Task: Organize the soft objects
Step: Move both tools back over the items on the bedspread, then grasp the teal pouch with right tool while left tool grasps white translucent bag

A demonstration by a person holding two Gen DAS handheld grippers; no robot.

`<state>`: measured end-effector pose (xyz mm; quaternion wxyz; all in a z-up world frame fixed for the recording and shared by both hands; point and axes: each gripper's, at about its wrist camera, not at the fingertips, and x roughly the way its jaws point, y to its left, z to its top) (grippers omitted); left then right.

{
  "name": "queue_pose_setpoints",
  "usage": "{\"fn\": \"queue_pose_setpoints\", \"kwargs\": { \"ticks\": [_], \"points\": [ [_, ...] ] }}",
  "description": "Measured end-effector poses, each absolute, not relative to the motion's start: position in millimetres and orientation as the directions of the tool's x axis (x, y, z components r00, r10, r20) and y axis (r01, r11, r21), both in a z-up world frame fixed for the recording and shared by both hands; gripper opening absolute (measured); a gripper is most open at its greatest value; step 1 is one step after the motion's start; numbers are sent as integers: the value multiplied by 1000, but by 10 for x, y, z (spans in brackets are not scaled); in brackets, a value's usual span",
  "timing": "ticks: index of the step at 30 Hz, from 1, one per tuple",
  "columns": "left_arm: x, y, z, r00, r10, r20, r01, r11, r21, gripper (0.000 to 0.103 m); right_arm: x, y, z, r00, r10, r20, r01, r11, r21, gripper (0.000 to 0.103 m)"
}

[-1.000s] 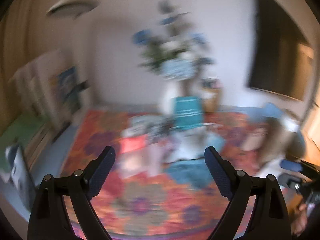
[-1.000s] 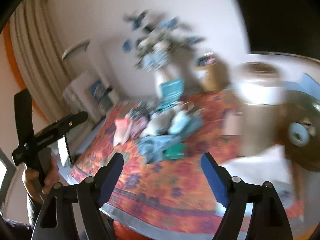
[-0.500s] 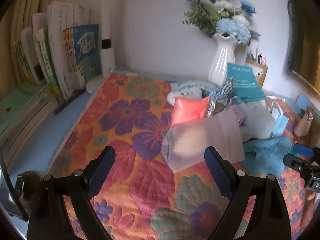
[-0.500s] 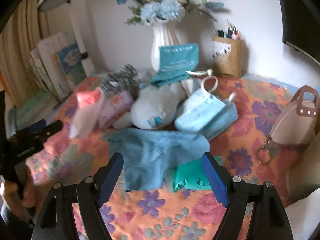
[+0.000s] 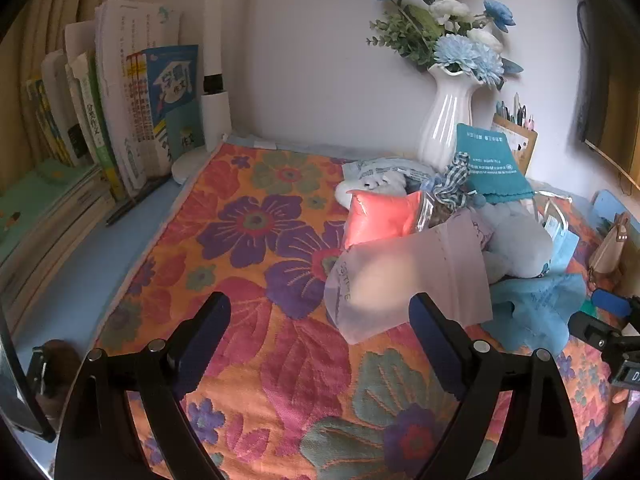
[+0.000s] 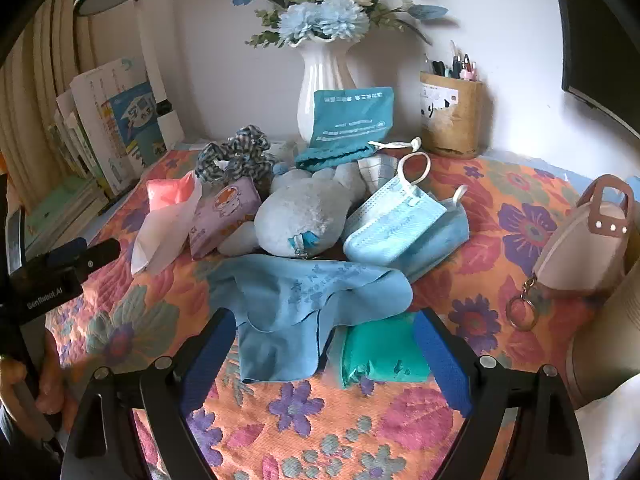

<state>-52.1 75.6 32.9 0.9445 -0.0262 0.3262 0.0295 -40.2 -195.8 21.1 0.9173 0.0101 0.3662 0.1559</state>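
Observation:
A heap of soft things lies on the flowered cloth [image 6: 500, 216]: a light blue cloth [image 6: 304, 300], a green packet [image 6: 380, 354], blue face masks [image 6: 404, 224], a pale blue plush toy [image 6: 296, 220], a purple tissue pack [image 6: 224, 216], a frosted pouch [image 5: 404, 276] and a pink pouch [image 5: 380, 220]. My right gripper [image 6: 320, 354] hangs over the cloth's near edge and the green packet; its jaws are opening and grip nothing. My left gripper [image 5: 320, 336] stands open just short of the frosted pouch, empty.
A white vase [image 6: 324, 80] of blue flowers, a teal drawstring bag [image 6: 348, 120] and a pen holder [image 6: 450, 120] stand at the back wall. Books [image 5: 132, 120] line the left side beside a lamp base [image 5: 188, 164]. A pink-handled pouch [image 6: 580, 248] with a keyring sits right.
Both grippers swung down from a blurred, far view of the room to close over the heap, then held still. The right jaws have spread slightly wider.

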Motion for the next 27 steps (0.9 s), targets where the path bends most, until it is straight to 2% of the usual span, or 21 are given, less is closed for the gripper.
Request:
{"fn": "queue_pose_setpoints", "kwargs": {
  "ticks": [6, 14, 22, 27],
  "points": [
    [-516, 765, 328, 781, 49, -622, -88, 996, -31, 90, -402, -2039, 214, 685, 297, -665, -255, 953, 162, 95],
    [-561, 801, 356, 798, 12, -602, -67, 995, -68, 90, -380, -2096, 229, 690, 293, -662, -228, 956, 185, 95],
    [-634, 846, 394, 816, -63, -575, -14, 992, -128, 90, -394, -2375, 261, 721, 301, -625, -147, 947, 287, 95],
    [-543, 877, 368, 759, -175, -627, 62, 978, -199, 90, -299, -2444, 186, 667, 349, -658, -135, 925, 354, 95]
  ]
}}
